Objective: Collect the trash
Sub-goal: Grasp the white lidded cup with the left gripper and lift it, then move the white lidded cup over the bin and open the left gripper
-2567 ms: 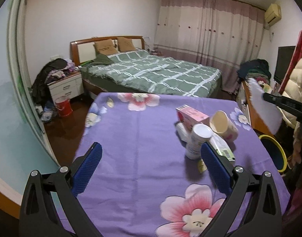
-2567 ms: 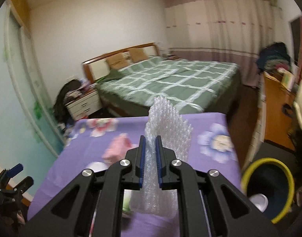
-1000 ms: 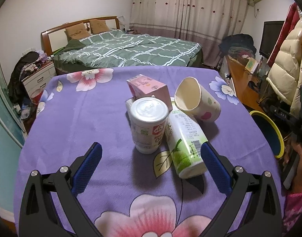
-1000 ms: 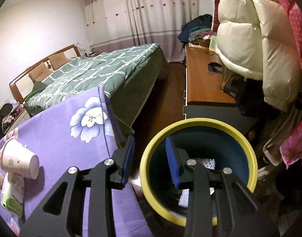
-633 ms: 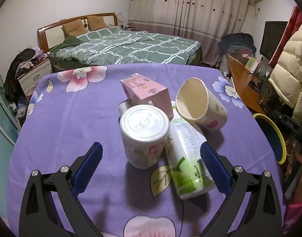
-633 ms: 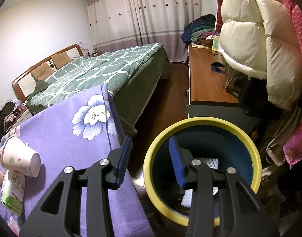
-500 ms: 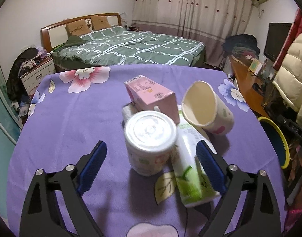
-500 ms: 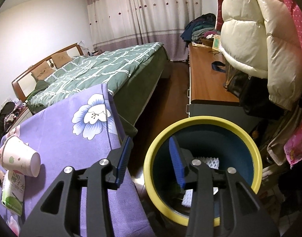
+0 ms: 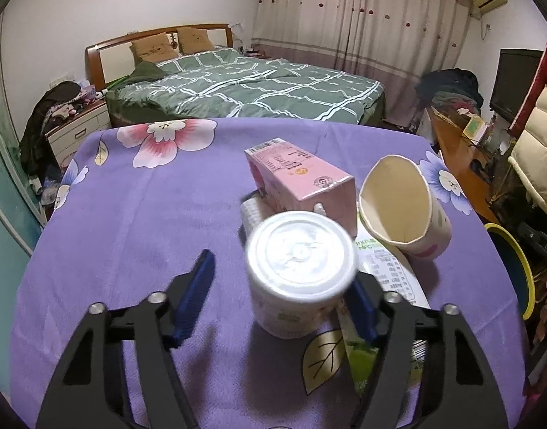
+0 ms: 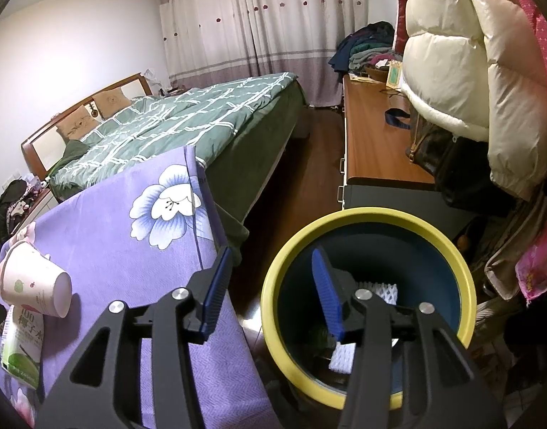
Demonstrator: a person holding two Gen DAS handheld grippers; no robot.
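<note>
Left: left gripper [image 9: 280, 291], parted, straddles the can [image 9: 300, 271], perhaps touching; right gripper [image 10: 271, 291] gapes, empty, above the bin's rim [image 10: 362, 214].

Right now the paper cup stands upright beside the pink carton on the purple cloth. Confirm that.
Not quite. The paper cup lies tipped on its side, mouth toward the camera, beside the pink carton on the purple cloth. The left wrist view shows it.

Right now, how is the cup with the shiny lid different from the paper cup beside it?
The lidded cup stands upright; the paper cup lies tipped on its side. The lidded cup is sealed with a silvery lid; the paper cup is open, with nothing seen inside. The lidded cup sits between the fingers of the left tool; the paper cup lies apart from it. Both rest on the purple tablecloth.
</note>
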